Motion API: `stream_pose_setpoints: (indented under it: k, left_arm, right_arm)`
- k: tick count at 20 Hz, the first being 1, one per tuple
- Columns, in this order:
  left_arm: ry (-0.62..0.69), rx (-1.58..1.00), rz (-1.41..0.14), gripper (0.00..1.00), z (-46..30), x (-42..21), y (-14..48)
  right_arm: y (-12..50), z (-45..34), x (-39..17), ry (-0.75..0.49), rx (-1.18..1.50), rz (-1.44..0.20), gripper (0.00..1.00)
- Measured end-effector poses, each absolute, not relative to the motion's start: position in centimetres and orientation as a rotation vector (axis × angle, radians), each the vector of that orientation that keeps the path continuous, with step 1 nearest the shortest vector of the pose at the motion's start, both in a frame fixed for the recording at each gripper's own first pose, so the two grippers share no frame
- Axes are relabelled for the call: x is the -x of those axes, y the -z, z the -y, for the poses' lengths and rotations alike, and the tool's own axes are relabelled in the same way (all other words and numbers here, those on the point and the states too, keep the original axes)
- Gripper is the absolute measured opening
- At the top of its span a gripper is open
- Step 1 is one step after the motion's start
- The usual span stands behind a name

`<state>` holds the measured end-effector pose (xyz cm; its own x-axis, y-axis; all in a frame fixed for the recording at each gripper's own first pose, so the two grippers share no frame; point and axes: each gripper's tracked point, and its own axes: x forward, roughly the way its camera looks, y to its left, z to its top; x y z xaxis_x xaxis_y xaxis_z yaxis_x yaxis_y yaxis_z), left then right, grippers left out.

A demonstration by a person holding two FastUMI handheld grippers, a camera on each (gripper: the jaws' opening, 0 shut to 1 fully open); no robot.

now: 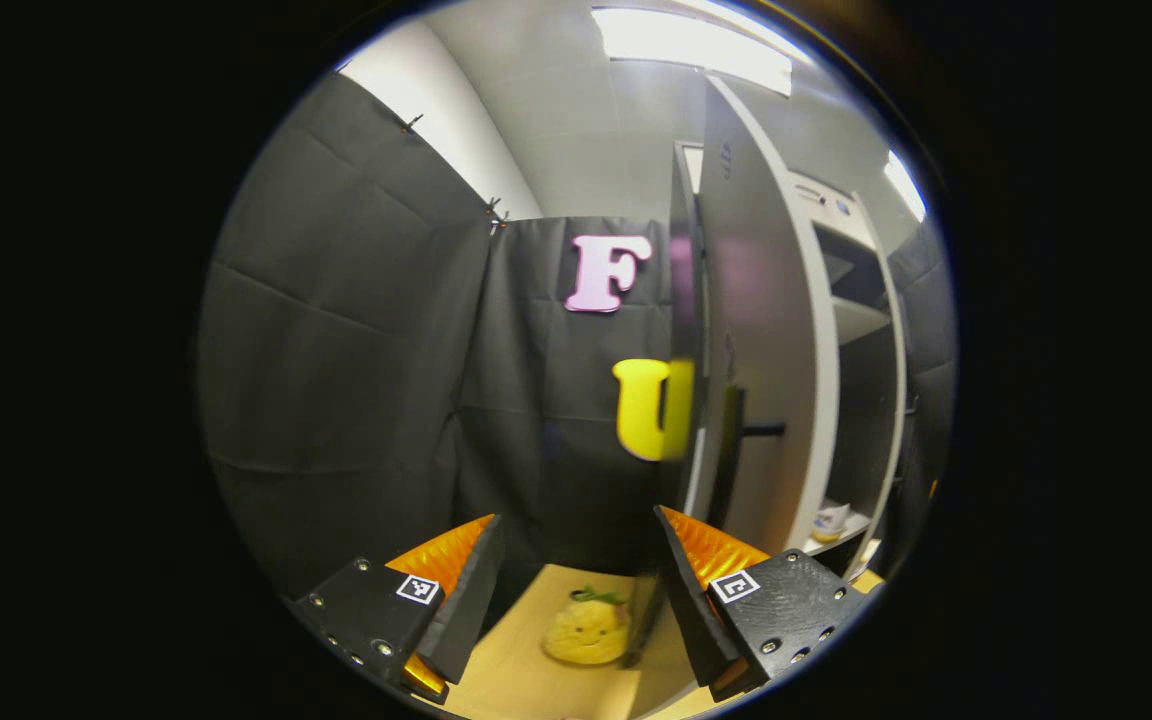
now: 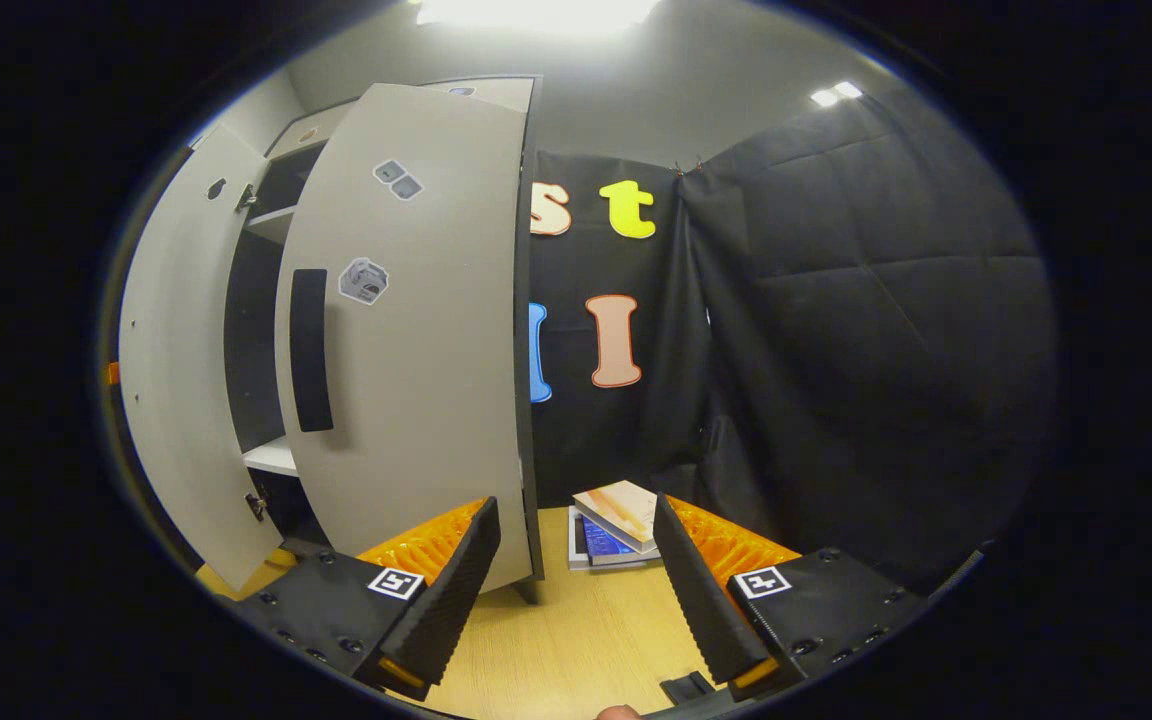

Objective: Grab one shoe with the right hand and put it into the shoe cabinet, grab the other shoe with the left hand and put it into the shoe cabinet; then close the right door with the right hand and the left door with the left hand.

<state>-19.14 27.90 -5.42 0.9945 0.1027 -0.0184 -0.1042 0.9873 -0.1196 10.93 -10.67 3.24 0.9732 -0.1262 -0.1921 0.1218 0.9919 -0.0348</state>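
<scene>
The pale grey shoe cabinet (image 2: pixel 256 330) stands at the left of the right gripper view. Its right door (image 2: pixel 416 330), with a black handle (image 2: pixel 309 350), is swung partway across the opening. The left door (image 2: pixel 171 380) stands wide open, inner face showing. My right gripper (image 2: pixel 576 600) is open and holds nothing, just in front of the right door's lower edge. In the left gripper view the left door (image 1: pixel 751 300) appears almost edge-on, shelves (image 1: pixel 856 320) behind it. A small white and yellowish thing (image 1: pixel 829 520), perhaps a shoe, sits on a low shelf. My left gripper (image 1: pixel 571 610) is open, holding nothing.
A yellow plush toy (image 1: pixel 586 630) lies on the wooden floor (image 1: pixel 516 670) between my left fingers and the black cloth wall. A small stack of books (image 2: pixel 616 525) rests on the floor (image 2: pixel 576 640) beside the cabinet's right side, close to the cloth.
</scene>
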Motion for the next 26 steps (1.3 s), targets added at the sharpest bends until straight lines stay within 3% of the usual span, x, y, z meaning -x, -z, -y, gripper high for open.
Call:
stream_pose_setpoints:
  k: [7,15,26]
  left_arm:
    - [-0.081,0.053,-0.027,0.78,-25.6,19.0,4.6]
    - [0.081,0.065,-0.005,0.78,-17.1,18.9,3.9]
    - [0.203,0.150,-0.013,0.78,-7.6,16.6,5.3]
  right_arm:
    - [-2.4,10.6,-10.6,0.116,0.007,-0.211,0.96]
    - [-2.2,9.1,-10.7,0.075,0.015,-0.209,0.94]
    - [-1.4,12.3,-8.8,0.138,0.016,-0.235,0.94]
